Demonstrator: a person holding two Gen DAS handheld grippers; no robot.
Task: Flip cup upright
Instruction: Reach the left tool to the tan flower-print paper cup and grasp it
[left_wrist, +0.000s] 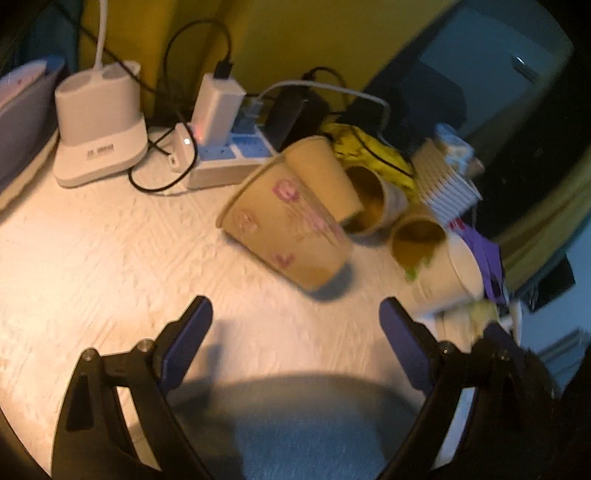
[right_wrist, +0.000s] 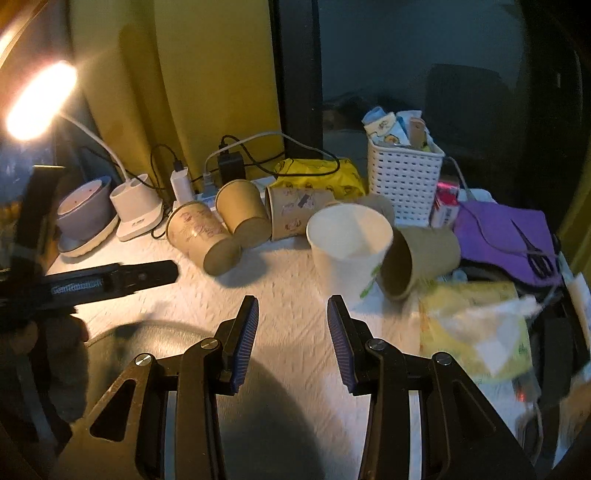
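Note:
Several paper cups lie on a white table. A tan cup with pink flowers (left_wrist: 286, 225) lies on its side just beyond my open, empty left gripper (left_wrist: 295, 325); it also shows in the right wrist view (right_wrist: 201, 232). A white cup (right_wrist: 349, 247) stands upright with its mouth up, just beyond my open, empty right gripper (right_wrist: 292, 325); in the left wrist view it (left_wrist: 443, 273) is at the right. Plain brown cups (right_wrist: 243, 214) (right_wrist: 419, 256) and a printed cup (right_wrist: 295, 214) lie on their sides around them.
A power strip with chargers and cables (left_wrist: 221, 147) and a white lamp base (left_wrist: 99, 140) stand at the back. A white basket (right_wrist: 404, 184), a yellow packet (right_wrist: 321, 173), purple cloth (right_wrist: 506, 236), and papers (right_wrist: 476, 325) crowd the right. The left gripper's body (right_wrist: 110, 280) reaches in at left.

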